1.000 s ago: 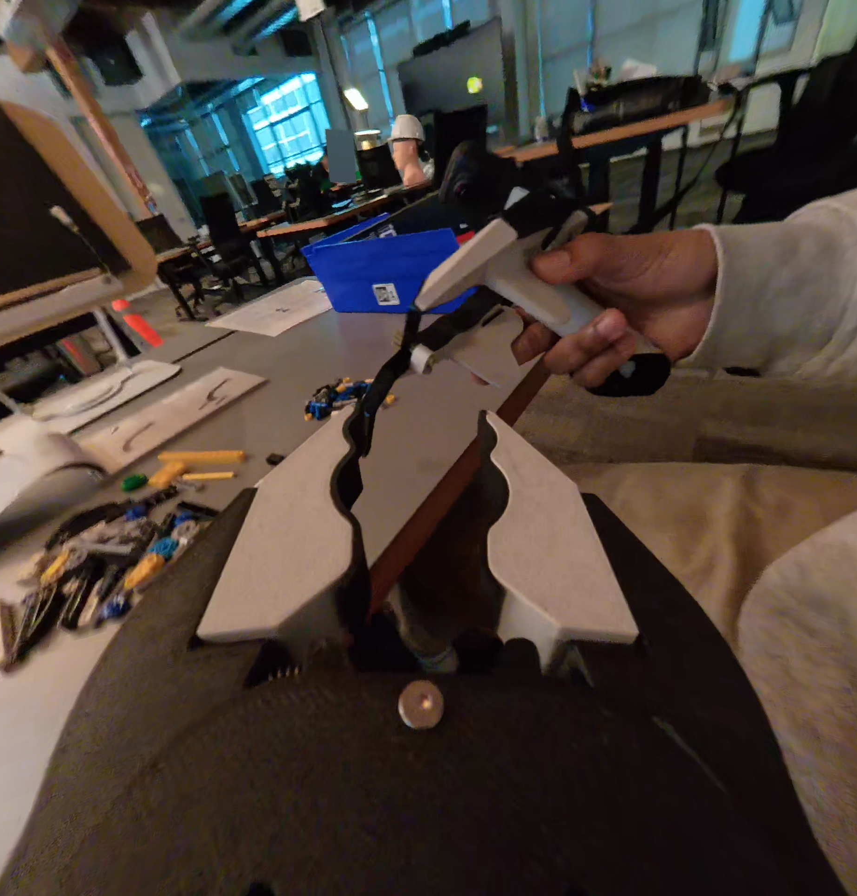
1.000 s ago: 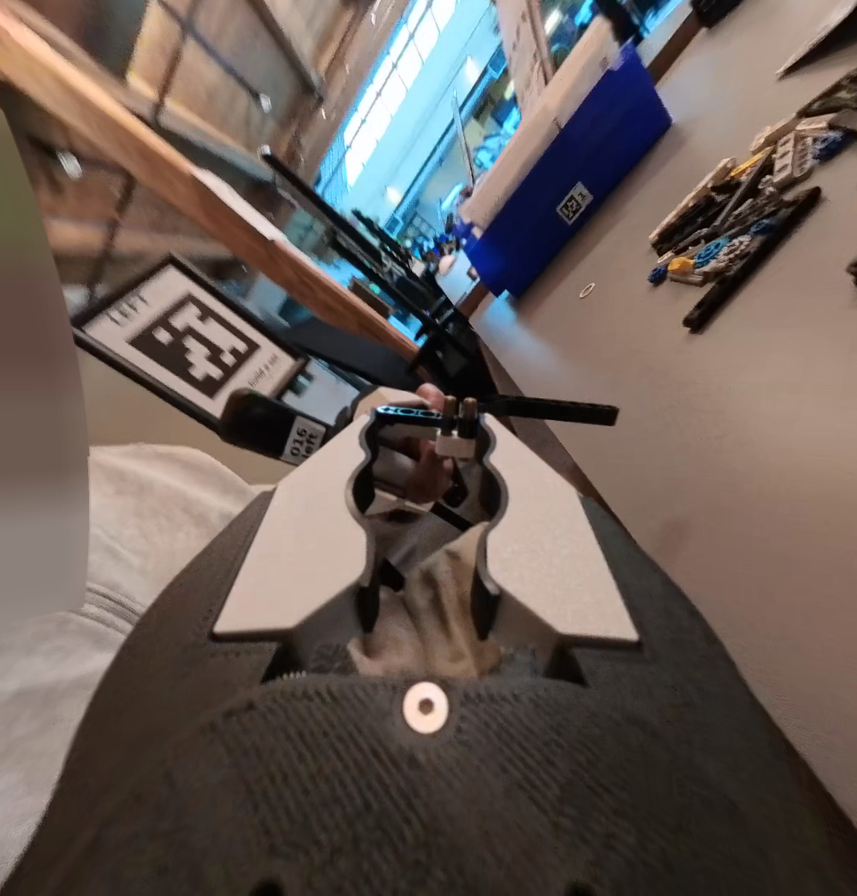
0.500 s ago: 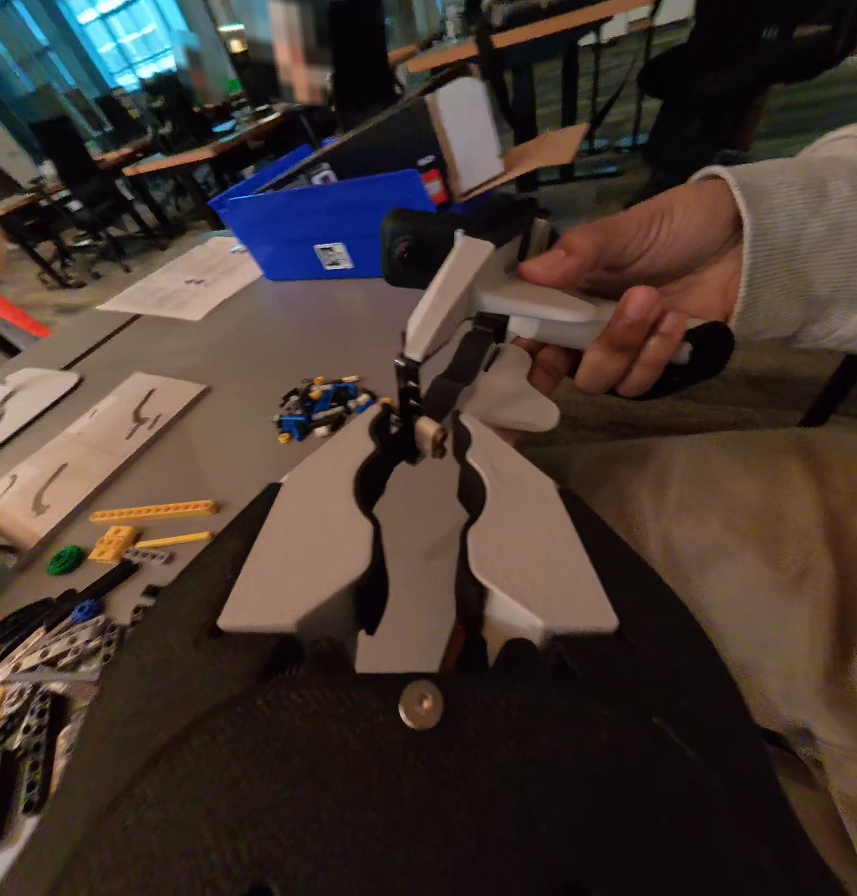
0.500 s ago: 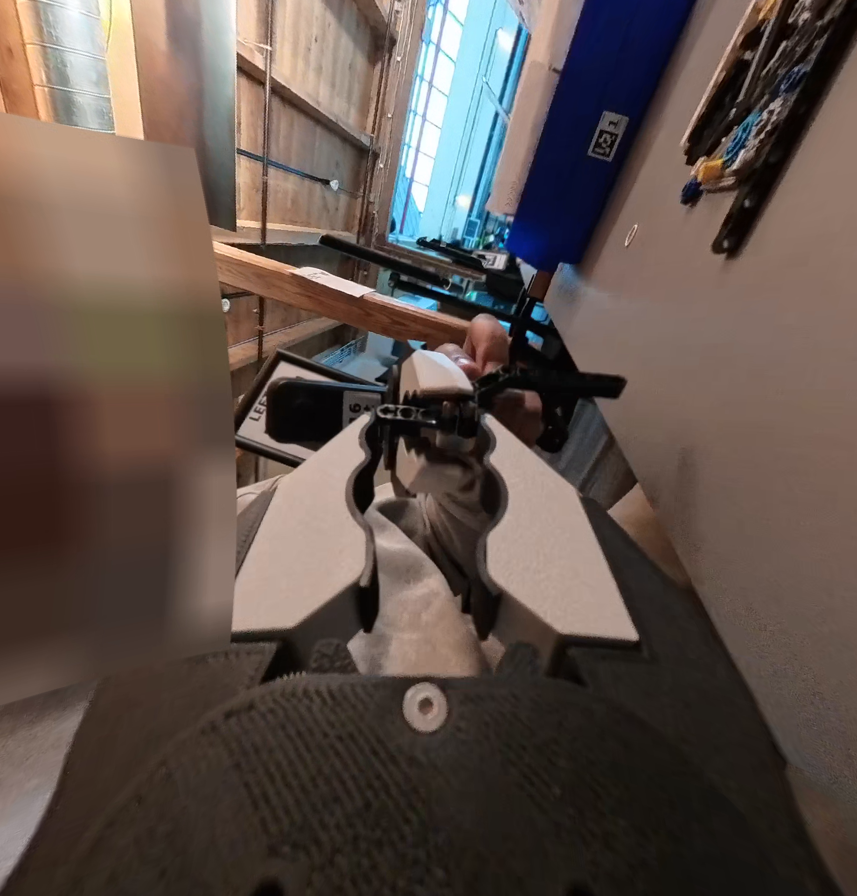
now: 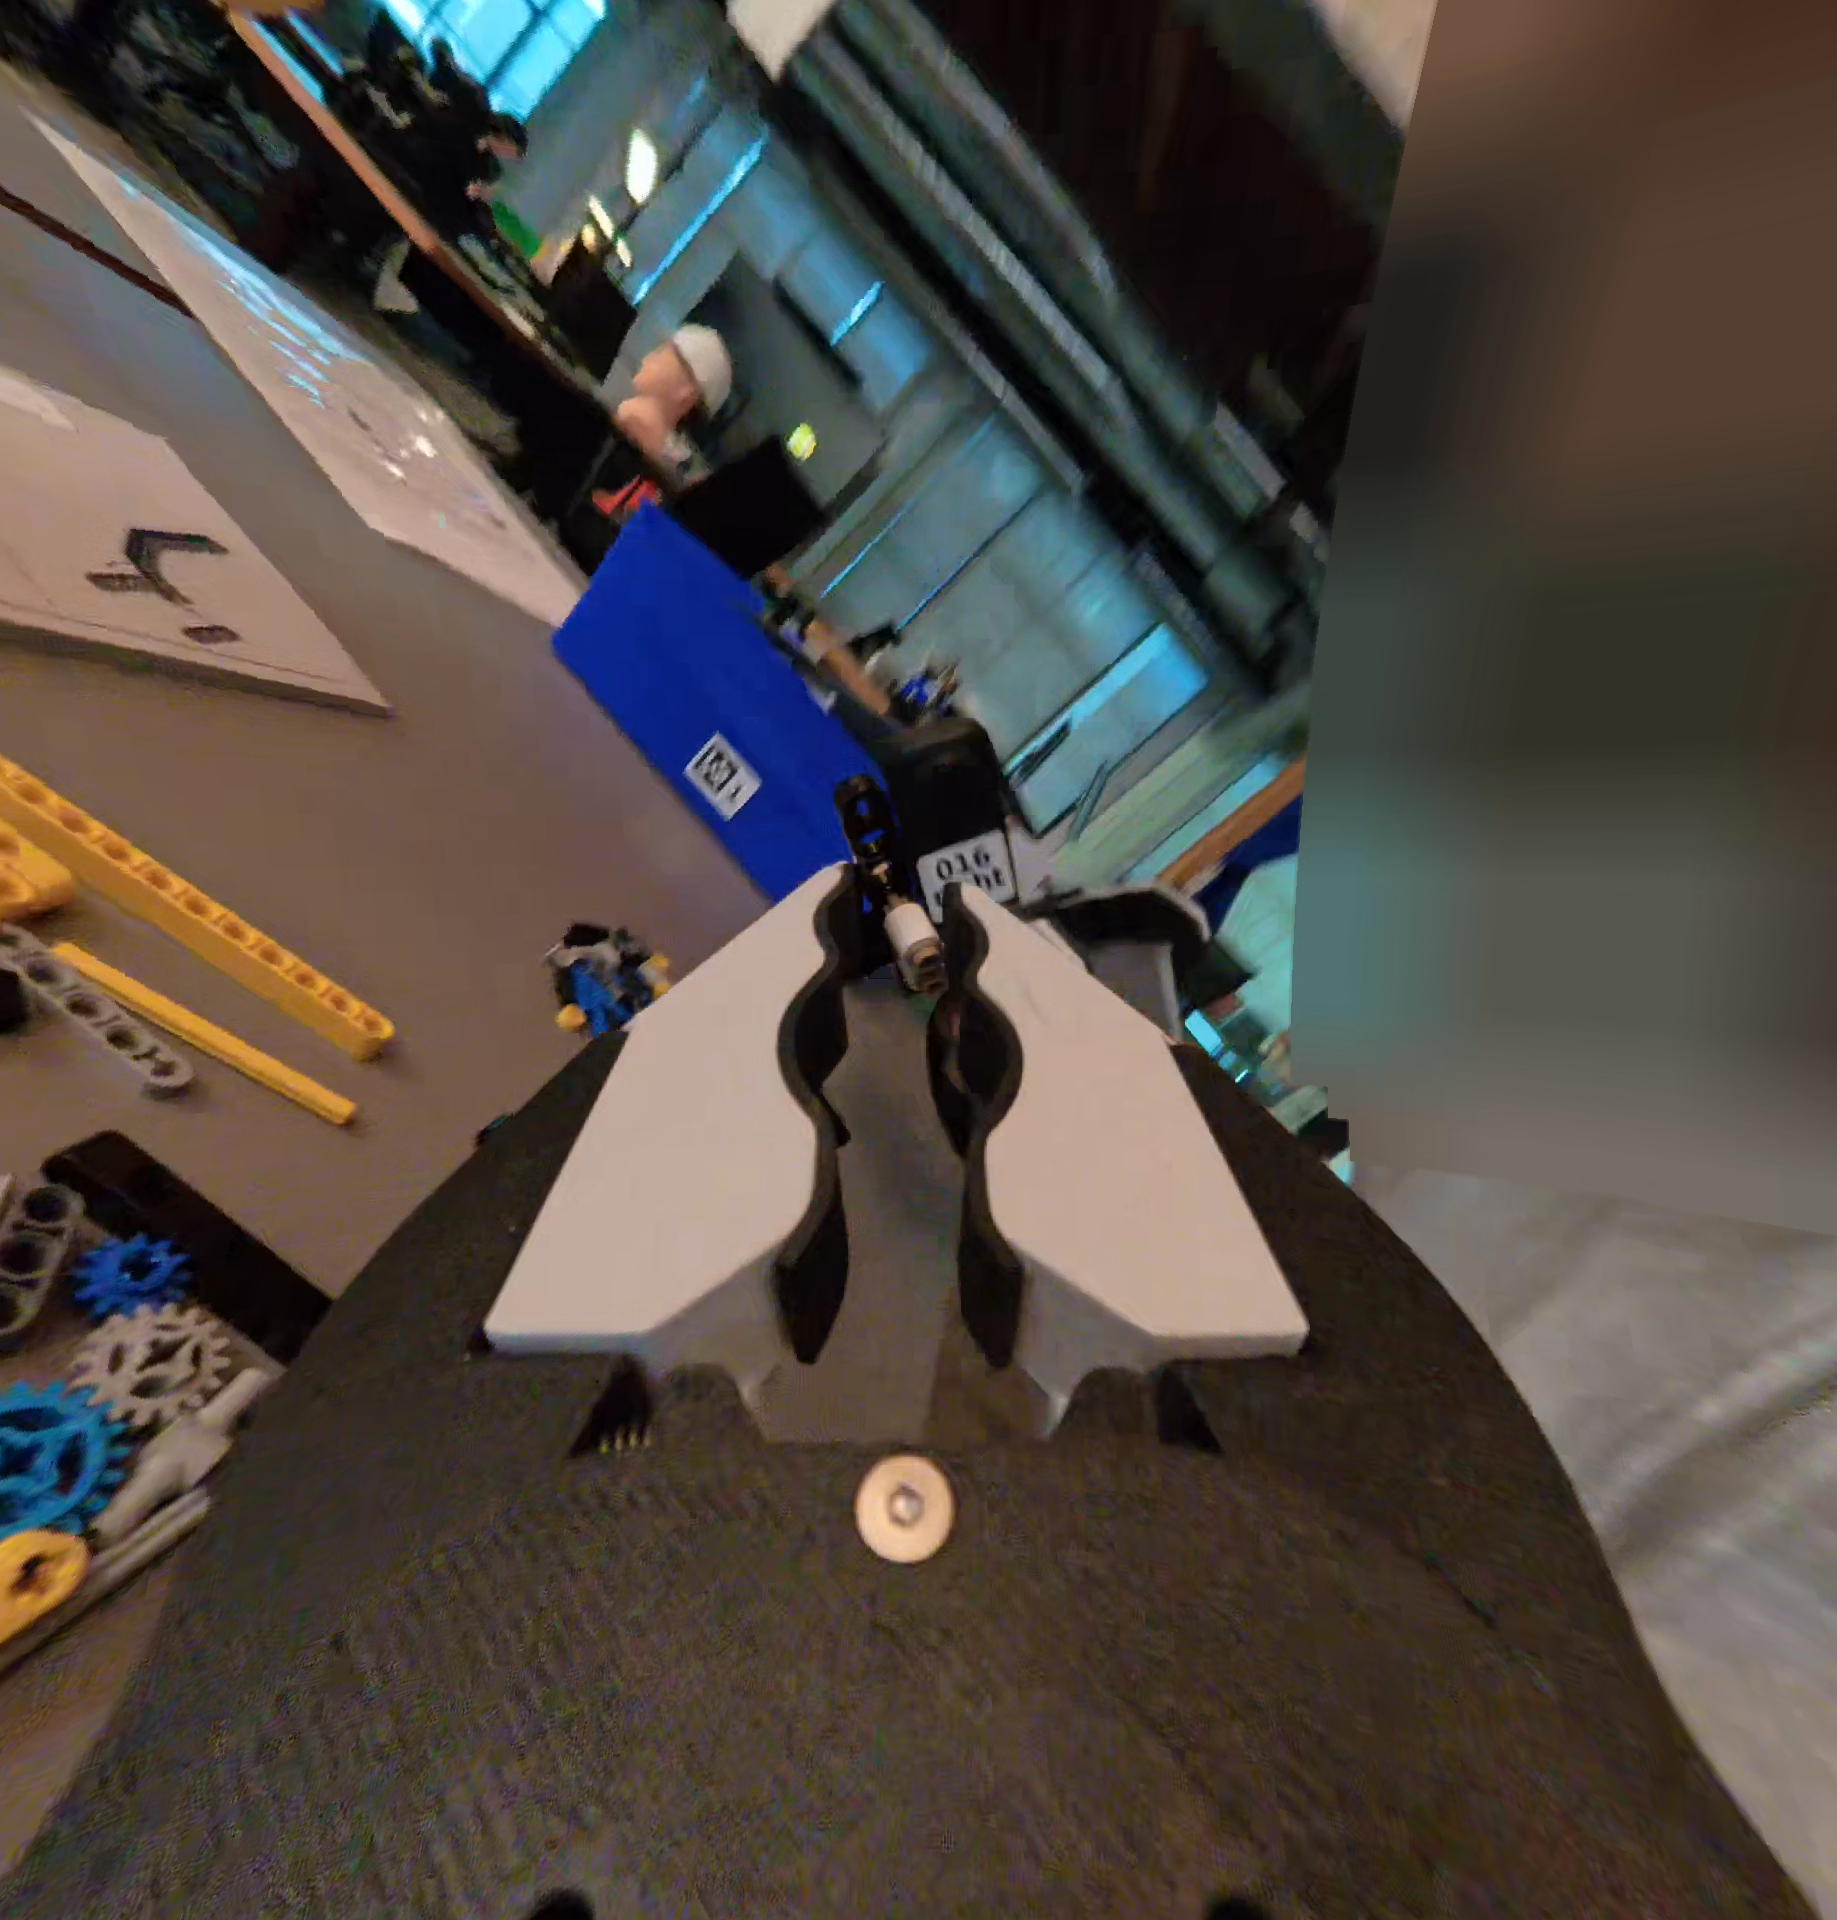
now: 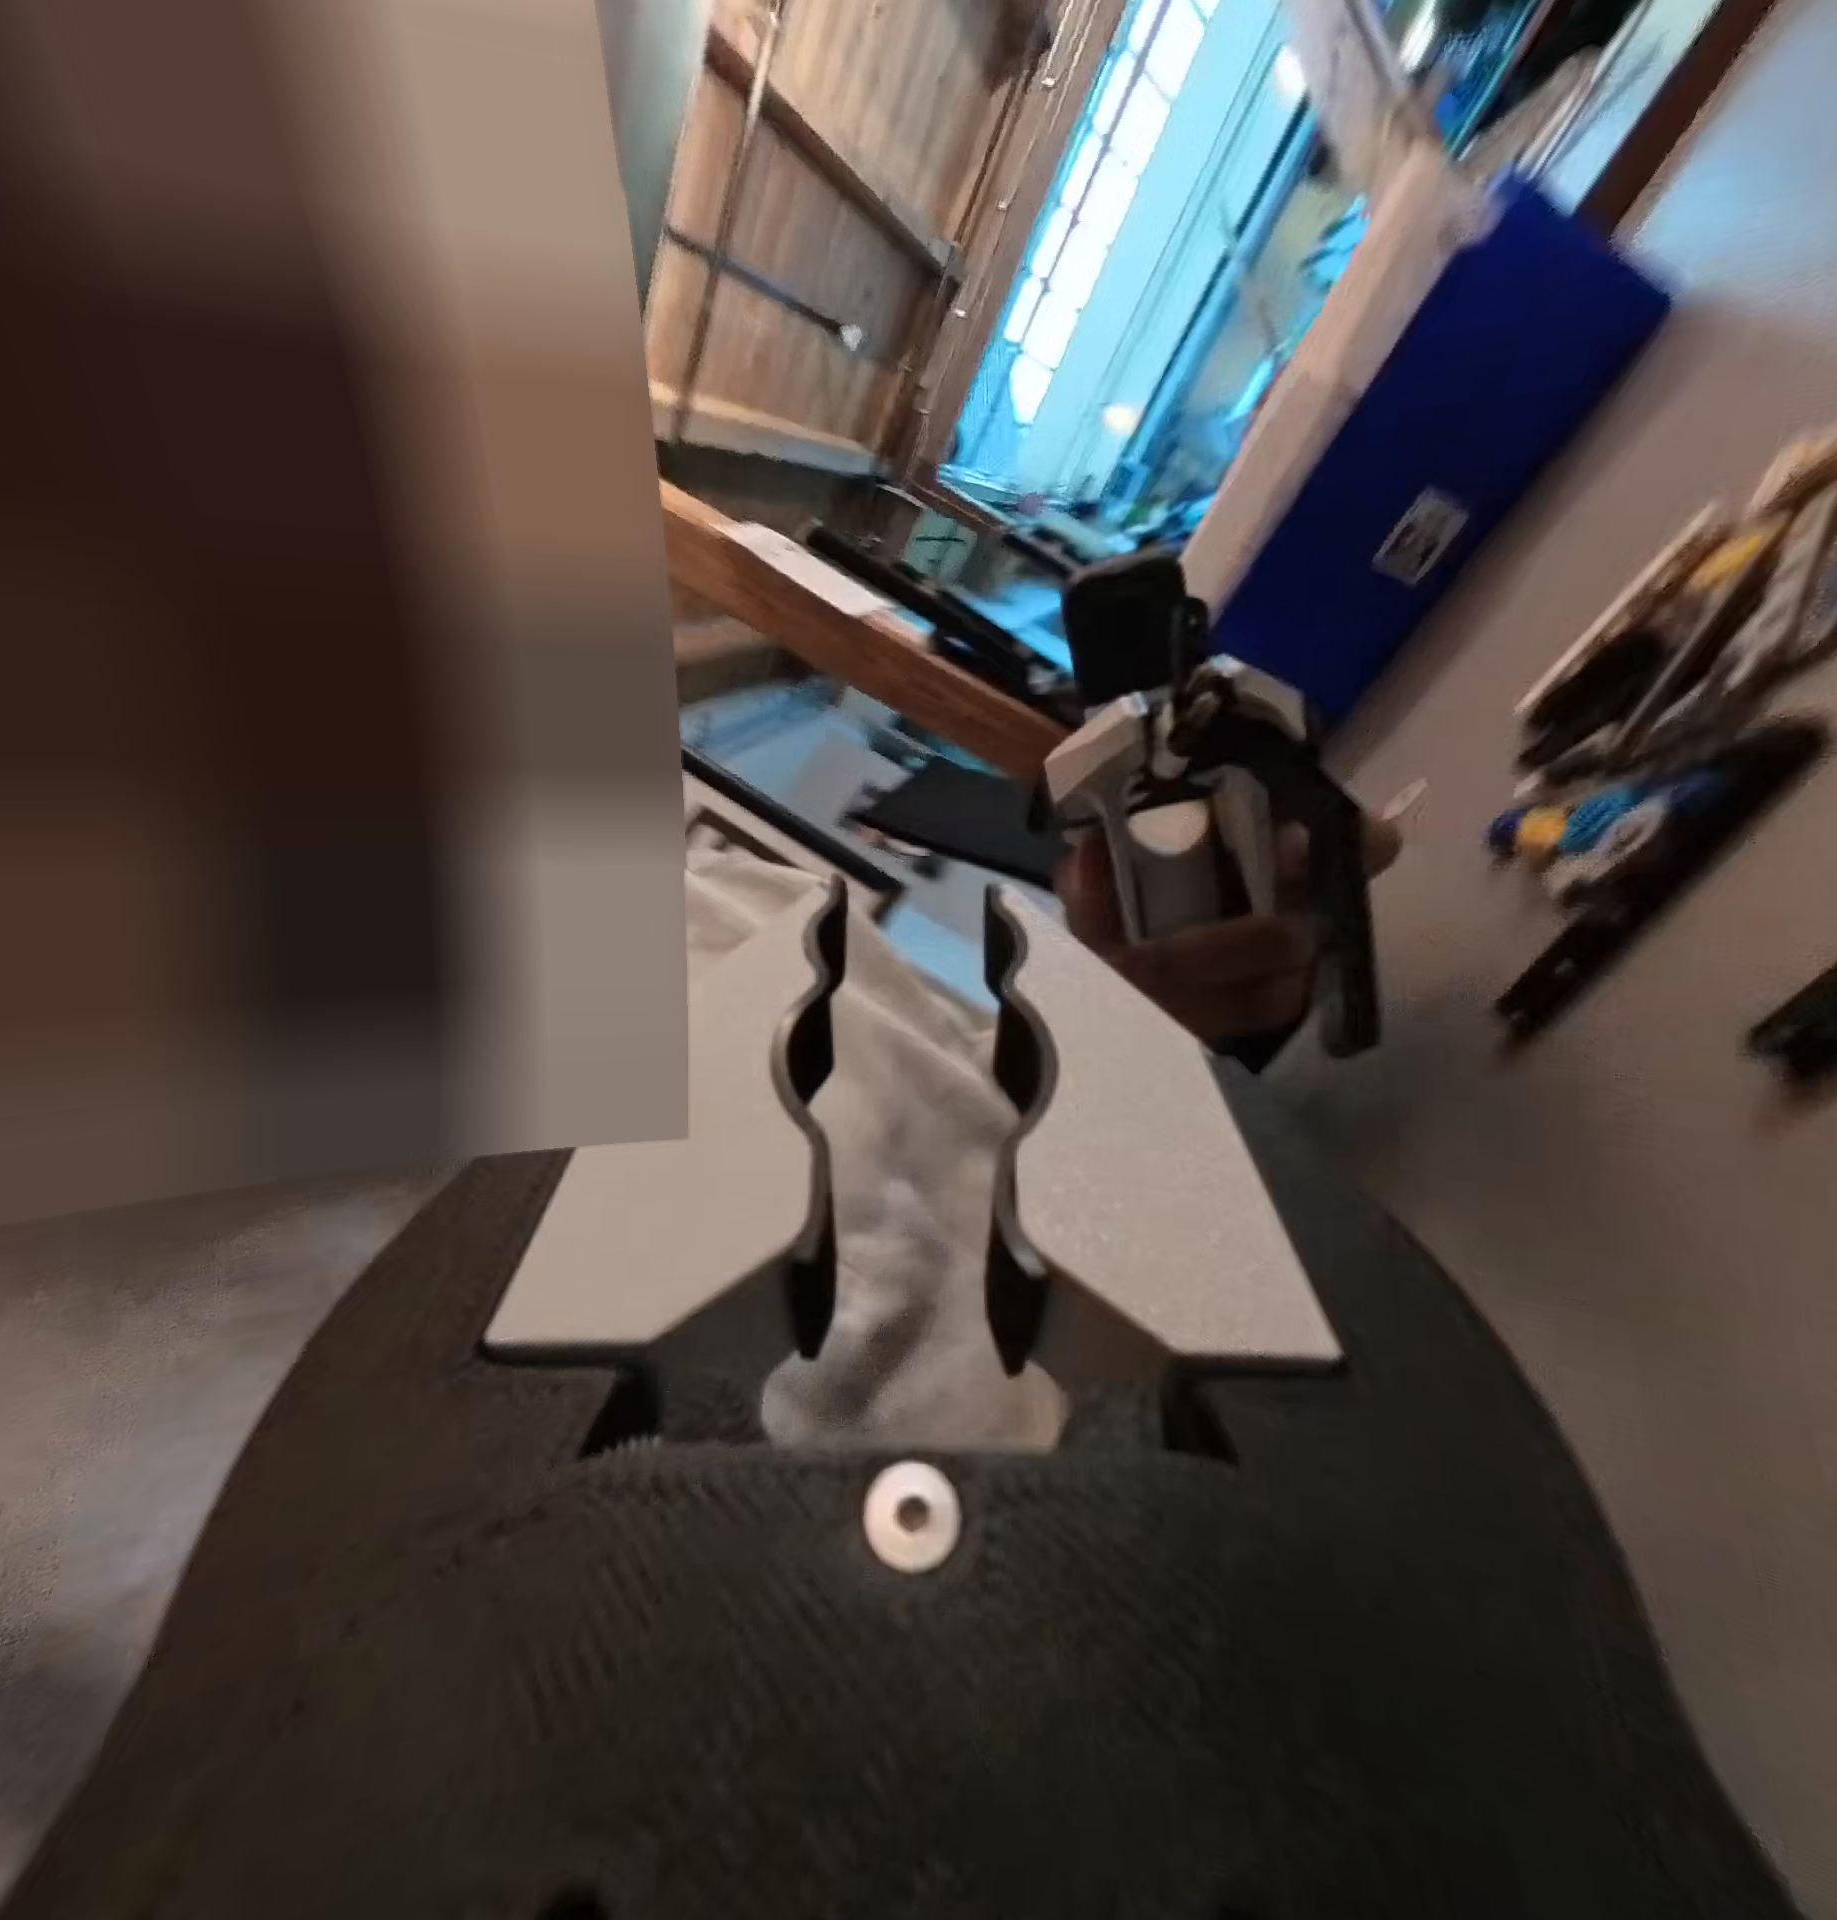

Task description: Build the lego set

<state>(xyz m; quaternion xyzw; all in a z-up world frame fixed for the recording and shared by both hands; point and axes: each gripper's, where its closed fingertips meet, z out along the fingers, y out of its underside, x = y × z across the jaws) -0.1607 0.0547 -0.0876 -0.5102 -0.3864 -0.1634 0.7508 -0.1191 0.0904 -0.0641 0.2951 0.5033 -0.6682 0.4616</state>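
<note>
Left gripper (image 5: 898, 925) pinches the black beam (image 5: 864, 831) with its pin, pointing onward; right gripper (image 6: 914, 914) gapes empty beside.

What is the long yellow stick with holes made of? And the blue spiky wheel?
The yellow beam looks like hard, smooth plastic: even colour, crisp moulded holes. The blue gear seems the same plastic, with sharp moulded teeth. Both lie on the table, which looks matte grey.

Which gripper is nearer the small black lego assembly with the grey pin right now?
Left. The left gripper pinches the black lego assembly at its fingertips. The right gripper is open, holding nothing, apart from it.
</note>
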